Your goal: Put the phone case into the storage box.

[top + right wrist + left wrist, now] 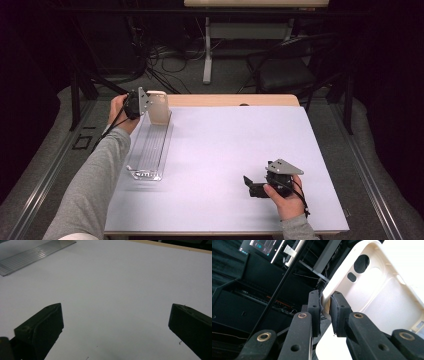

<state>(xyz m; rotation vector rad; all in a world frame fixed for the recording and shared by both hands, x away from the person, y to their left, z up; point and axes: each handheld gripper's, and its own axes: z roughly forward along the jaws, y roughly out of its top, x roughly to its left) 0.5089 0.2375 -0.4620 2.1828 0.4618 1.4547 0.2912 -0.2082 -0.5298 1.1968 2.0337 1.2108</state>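
Observation:
A cream phone case (pixel 159 106) stands upright at the far end of a clear ribbed rack (pixel 150 147) on the table's left side. My left gripper (pixel 141 104) is shut on the case's edge. In the left gripper view the two pads pinch the rim of the phone case (pixel 377 292), whose hollow inside and camera cut-outs face the camera; the left gripper (pixel 325 312) is held up off the table. My right gripper (pixel 251 186) rests low near the front right of the table, jaws wide apart. The right gripper (pixel 116 322) has only bare white mat between its jaws.
A white mat (pixel 225 150) covers the wooden table (pixel 235 99). The clear rack (pixel 32 255) lies at the top left of the right gripper view. Beyond the table are a dark chair (pixel 290 70), a desk leg (pixel 207 50) and floor cables (pixel 160 60).

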